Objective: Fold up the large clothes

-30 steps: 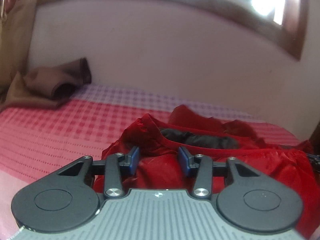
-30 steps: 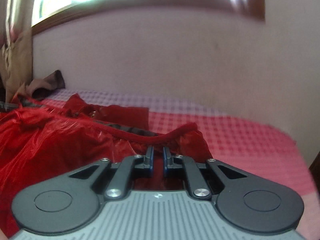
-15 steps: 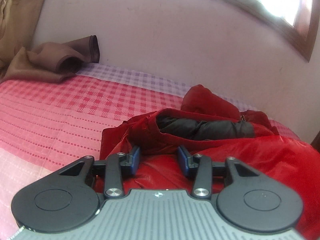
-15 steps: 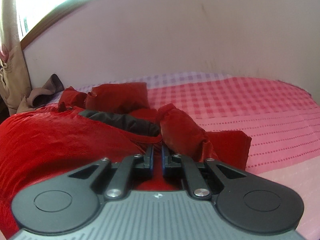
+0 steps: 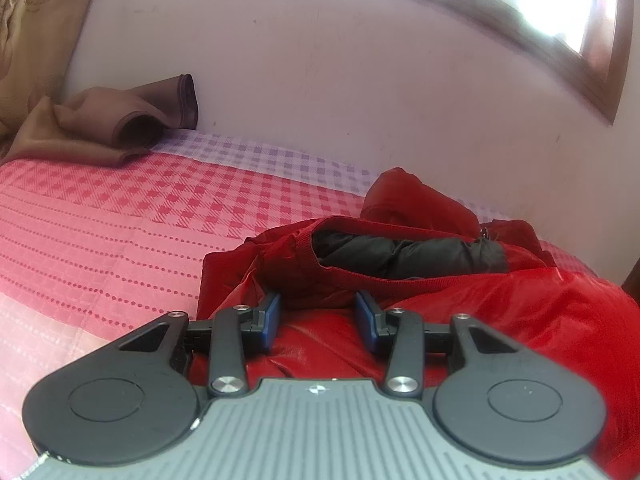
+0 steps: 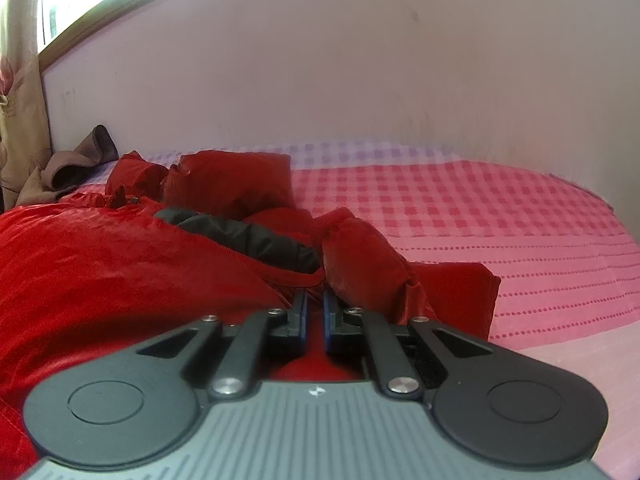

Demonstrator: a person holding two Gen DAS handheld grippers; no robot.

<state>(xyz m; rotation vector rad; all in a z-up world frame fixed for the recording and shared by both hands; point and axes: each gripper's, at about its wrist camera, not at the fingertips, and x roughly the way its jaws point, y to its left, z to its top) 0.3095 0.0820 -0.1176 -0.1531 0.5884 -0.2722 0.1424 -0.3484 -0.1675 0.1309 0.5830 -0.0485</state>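
Red puffer jacket (image 5: 520,312) down on pink checked bedspread (image 5: 120,220). Left gripper (image 5: 318,316) clamped on bunched hem; right gripper (image 6: 315,312) pinching hem tight.

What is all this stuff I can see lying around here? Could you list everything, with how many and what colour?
Jacket: one, shiny red with a black lining, lying rumpled on the bed.
Bedspread: one, pink and red checks with a lilac strip along the wall.
Brown cloth: one, crumpled at the far corner of the bed.
Curtain: one, beige, above the brown cloth.
Wall: pale, behind the bed.
Window: one, dark wooden frame, very bright.
Left gripper: one, black with blue fingers set apart, bunched jacket fabric between them.
Right gripper: one, same make, fingers shut on a fold of the jacket.
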